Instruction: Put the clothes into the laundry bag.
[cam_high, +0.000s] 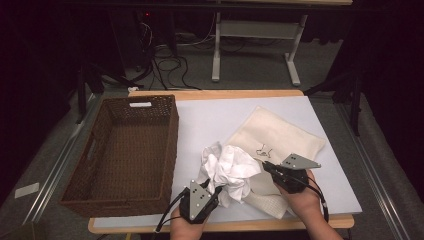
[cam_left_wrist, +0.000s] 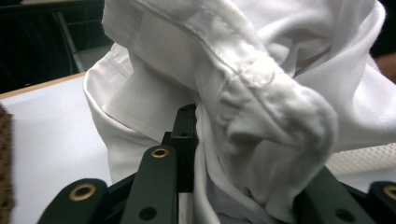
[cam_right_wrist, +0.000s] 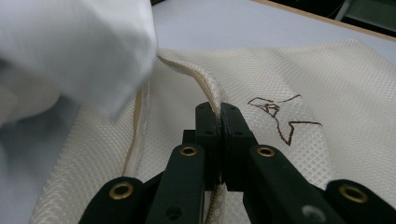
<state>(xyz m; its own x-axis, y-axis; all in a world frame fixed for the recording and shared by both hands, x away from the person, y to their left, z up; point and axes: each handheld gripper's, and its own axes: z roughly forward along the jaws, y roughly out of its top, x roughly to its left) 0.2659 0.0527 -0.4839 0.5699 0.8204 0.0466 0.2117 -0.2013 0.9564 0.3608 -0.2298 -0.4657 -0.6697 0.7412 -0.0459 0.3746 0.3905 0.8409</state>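
- Left gripper (cam_high: 212, 192), near edge of the desk (cam_high: 210, 120): jaws clamped on a bunched white garment (cam_high: 227, 167), cloth packed between them in the left gripper view (cam_left_wrist: 261, 116). Garment sits in a crumpled heap near the middle of the desk, just right of the wicker basket (cam_high: 125, 150).
- Right gripper (cam_high: 266, 166): jaws shut tight on the raised edge of a cream mesh bag (cam_high: 275, 135), pinching its hem in the right gripper view (cam_right_wrist: 289, 84). Bag lies flat on the right half of the desk, small brown stitched figure (cam_right_wrist: 280, 116) beside the jaws.
- Judged step: lifting the bag's edge so the garment can go in.
- Risk: the pinch may have caught both layers of the bag, so the mouth would not open. Cannot tell from here.
- Risk: garment overhangs the bag edge; lifting could drag it along or hide the opening.
- Risk: grip holds only part of the bundle; loose folds could trail out and snag on the basket rim or the bag hem.
- Risk: thin hem could slip from the jaws if pulled sideways.
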